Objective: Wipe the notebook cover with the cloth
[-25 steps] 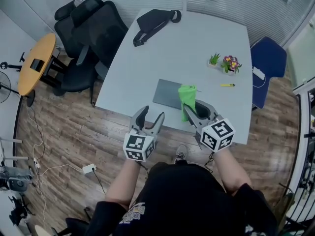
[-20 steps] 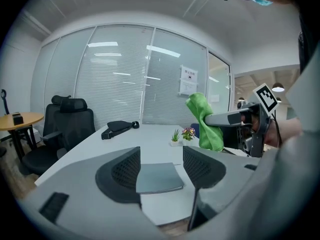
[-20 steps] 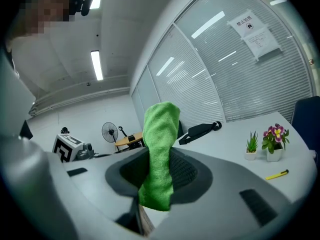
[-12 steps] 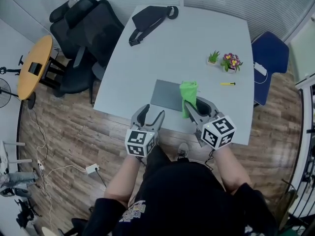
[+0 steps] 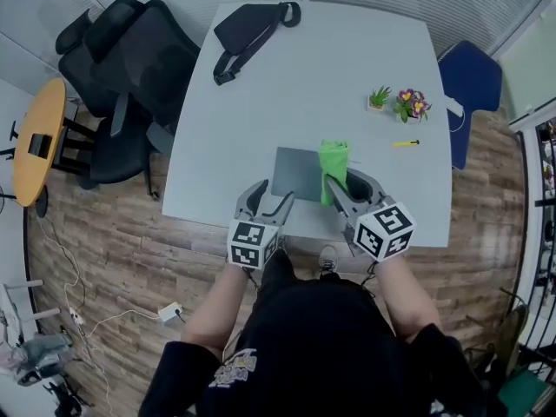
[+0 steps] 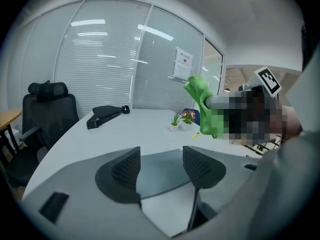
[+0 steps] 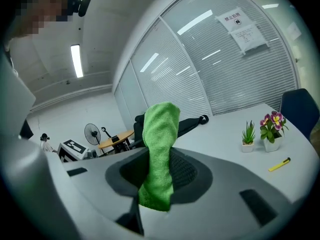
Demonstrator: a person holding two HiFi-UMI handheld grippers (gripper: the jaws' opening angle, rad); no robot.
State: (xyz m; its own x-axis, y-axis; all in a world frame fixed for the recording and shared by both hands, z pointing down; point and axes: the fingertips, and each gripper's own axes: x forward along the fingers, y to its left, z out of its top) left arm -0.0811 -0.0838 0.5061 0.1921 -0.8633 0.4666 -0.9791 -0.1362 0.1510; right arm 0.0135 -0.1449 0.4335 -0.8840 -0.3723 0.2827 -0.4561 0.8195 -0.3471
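Observation:
A grey notebook (image 5: 298,173) lies flat near the front edge of the white table (image 5: 321,85); it also shows between the left jaws as the notebook (image 6: 162,171). My right gripper (image 5: 337,183) is shut on a green cloth (image 5: 332,167), which stands up over the notebook's right edge. In the right gripper view the cloth (image 7: 159,151) is pinched between the two jaws. My left gripper (image 5: 266,198) is open at the table's front edge, just short of the notebook, with nothing between its fingers.
A black bag (image 5: 248,33) lies at the table's far left. Two small potted plants (image 5: 395,102) and a yellow pen (image 5: 405,143) sit at the right. Black office chairs (image 5: 126,76) stand left of the table, a blue chair (image 5: 469,85) right.
Both grippers have moved a little forward toward the notebook; the left one now reaches the table's front edge. The cloth stays held in the right gripper.

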